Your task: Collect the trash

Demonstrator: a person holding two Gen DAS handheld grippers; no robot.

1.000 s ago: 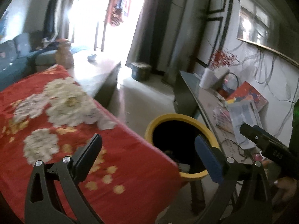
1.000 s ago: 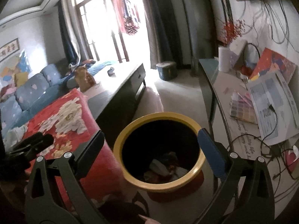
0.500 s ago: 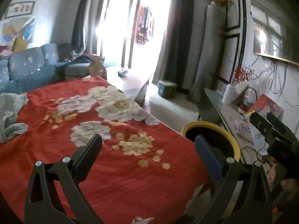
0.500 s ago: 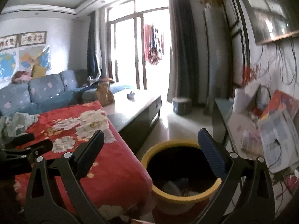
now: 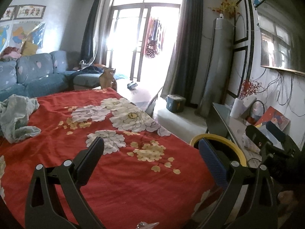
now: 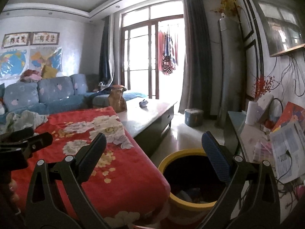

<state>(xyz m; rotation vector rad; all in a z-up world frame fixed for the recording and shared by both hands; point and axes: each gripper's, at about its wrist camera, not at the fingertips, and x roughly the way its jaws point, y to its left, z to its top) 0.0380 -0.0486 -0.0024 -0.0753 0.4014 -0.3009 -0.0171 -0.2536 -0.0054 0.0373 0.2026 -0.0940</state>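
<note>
Left gripper (image 5: 150,150) and right gripper (image 6: 153,147), both released and empty, hover over the red floral blanket (image 5: 118,164). The yellow-rimmed trash bin (image 6: 190,202), already holding scraps, sits below the right gripper. Judged step: searching; next, locate remaining trash.

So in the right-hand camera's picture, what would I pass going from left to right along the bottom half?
The other gripper poking in at the edge → red flowered blanket → yellow-rimmed trash bin on the floor → side table with papers and cables.
</note>
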